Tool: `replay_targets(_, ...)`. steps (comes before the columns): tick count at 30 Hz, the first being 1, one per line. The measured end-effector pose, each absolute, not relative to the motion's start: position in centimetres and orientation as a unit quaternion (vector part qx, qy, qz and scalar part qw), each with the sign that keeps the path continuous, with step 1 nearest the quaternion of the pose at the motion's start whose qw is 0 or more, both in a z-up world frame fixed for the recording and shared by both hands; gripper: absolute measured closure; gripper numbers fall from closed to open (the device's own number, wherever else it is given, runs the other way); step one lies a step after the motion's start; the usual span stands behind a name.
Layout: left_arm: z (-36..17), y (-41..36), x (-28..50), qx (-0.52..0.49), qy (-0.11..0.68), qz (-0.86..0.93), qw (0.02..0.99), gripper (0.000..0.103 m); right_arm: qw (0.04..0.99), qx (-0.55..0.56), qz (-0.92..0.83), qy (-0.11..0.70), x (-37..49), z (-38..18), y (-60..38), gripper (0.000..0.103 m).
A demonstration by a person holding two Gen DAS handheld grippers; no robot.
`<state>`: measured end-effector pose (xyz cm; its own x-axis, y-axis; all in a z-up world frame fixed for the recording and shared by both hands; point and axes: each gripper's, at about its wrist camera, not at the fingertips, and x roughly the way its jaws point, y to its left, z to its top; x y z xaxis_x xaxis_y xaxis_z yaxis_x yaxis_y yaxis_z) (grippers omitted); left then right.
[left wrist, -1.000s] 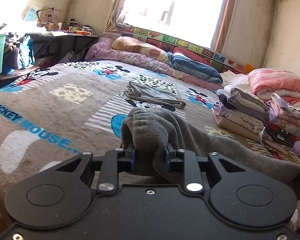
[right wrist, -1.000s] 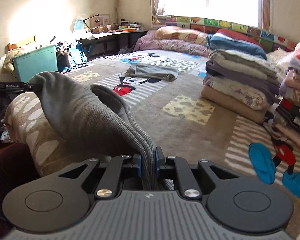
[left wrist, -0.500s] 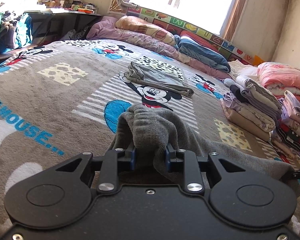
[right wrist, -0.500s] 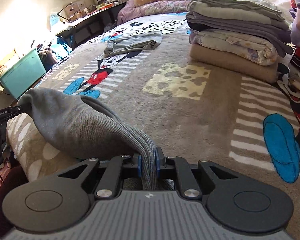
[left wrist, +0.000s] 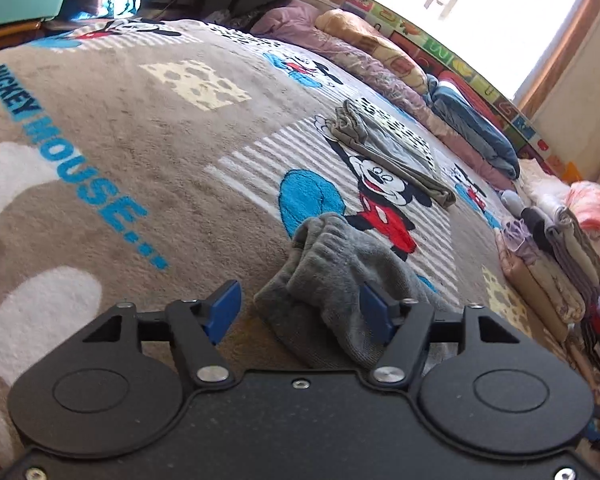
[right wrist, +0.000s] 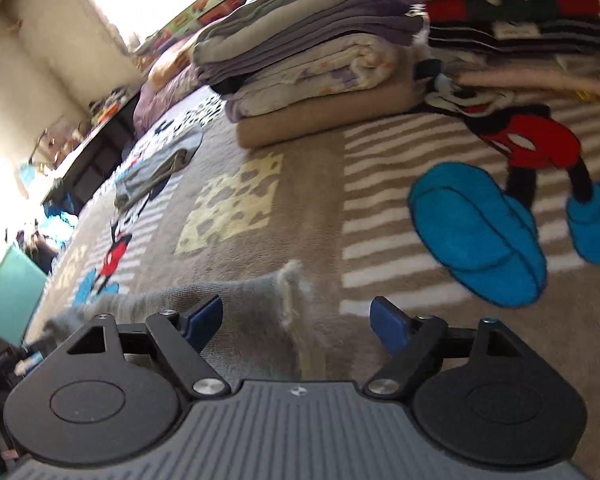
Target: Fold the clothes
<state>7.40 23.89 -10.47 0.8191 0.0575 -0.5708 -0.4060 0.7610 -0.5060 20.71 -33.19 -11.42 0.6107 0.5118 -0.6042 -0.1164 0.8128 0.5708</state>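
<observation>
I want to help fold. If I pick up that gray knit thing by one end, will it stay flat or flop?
Probably flop: the gray knit garment lies bunched and sagging on the Mickey Mouse blanket. Likely light and not slippery, since its knit looks fuzzy.

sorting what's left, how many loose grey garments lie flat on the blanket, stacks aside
2: the grey knit garment at the open grippers, the folded grey garment mid-bed. The stacks may hide more.

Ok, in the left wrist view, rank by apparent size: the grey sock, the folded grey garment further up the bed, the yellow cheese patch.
1. grey sock, though it lies nearest the camera.
2. folded grey garment and cheese patch: look alike, not ranked.
</observation>
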Motion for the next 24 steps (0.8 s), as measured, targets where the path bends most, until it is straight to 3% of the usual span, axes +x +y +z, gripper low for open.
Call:
replay_targets(4,-12.0,25.2,5.9,-0.398,0.267,0.116,0.870,0.034,0.836,0.347,0.177,0.387,17.7,-14.0,-35.4,0.020)
replay_targets(8,-12.9,25.8,6.2,-0.438,0.261,0.103,0.854,0.034,0.827,0.378,0.190,0.370,16.4,-15.1,-34.0,0.012)
replay_targets(11,-12.9,25.4,7.8,-0.441,0.260,0.094,0.854,0.034,0.826,0.379,0.199,0.367,17.1,-15.3,-32.0,0.016)
replay_targets(13,-13.0,25.0,8.8,-0.441,0.265,0.095,0.852,0.049,0.827,0.372,0.201,0.370,17.7,-15.4,-30.6,0.038)
replay_targets(14,-13.0,24.8,9.1,-0.440,0.271,0.101,0.850,0.065,0.822,0.380,0.204,0.372,18.1,-15.8,-30.1,0.065)
replay_targets(15,-12.9,24.7,9.3,-0.441,0.274,0.101,0.849,0.076,0.814,0.399,0.204,0.369,18.3,-16.2,-30.0,0.081)
replay_targets(17,-12.1,24.3,8.8,-0.440,0.268,0.095,0.851,0.086,0.808,0.430,0.194,0.351,18.0,-16.5,-30.1,0.083)
replay_targets(24,-7.7,22.7,5.4,-0.423,0.246,0.062,0.870,0.088,0.804,0.464,0.215,0.303,15.4,-13.3,-31.6,0.086)
